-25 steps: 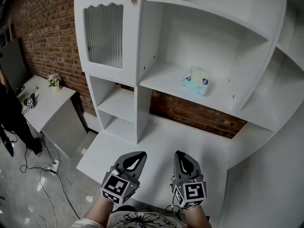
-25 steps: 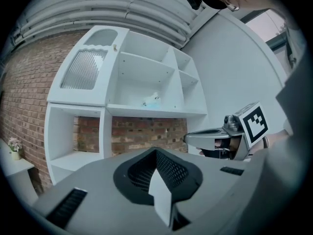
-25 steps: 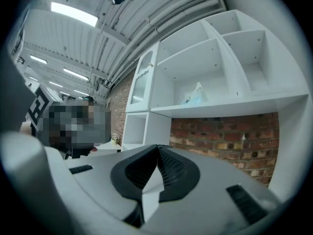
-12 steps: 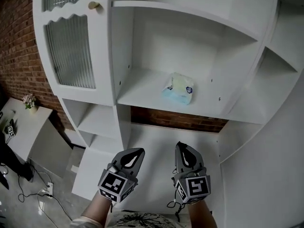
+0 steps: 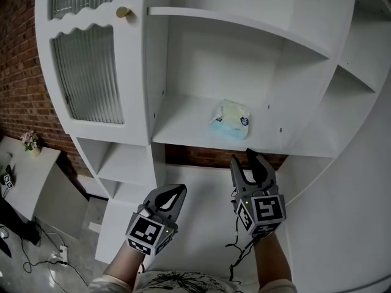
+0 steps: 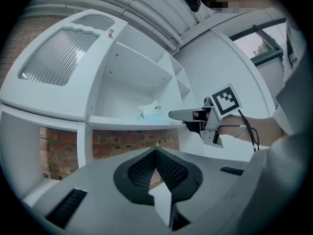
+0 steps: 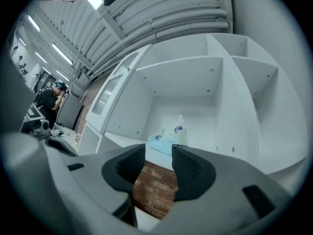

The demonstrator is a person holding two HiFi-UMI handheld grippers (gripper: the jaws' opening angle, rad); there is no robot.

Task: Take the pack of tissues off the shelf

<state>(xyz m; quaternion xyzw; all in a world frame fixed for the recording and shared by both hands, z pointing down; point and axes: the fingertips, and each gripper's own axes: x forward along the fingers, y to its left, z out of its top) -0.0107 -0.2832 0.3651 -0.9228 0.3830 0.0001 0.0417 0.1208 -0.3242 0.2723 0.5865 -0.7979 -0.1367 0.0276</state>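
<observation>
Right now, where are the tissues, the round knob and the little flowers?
pack of tissues (image 5: 230,120): head view, middle of its top.
knob (image 5: 123,11): head view, its round face.
flowers (image 5: 28,140): head view, the blossoms, far left.

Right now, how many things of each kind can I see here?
Pack of tissues: 1
Grippers: 2, the left gripper shut, the right gripper opening its jaws, nothing between them
Shelf unit: 1
Potted flowers: 1
Total: 5

Soft, even light; both gripper views warp, dark at corners.
</observation>
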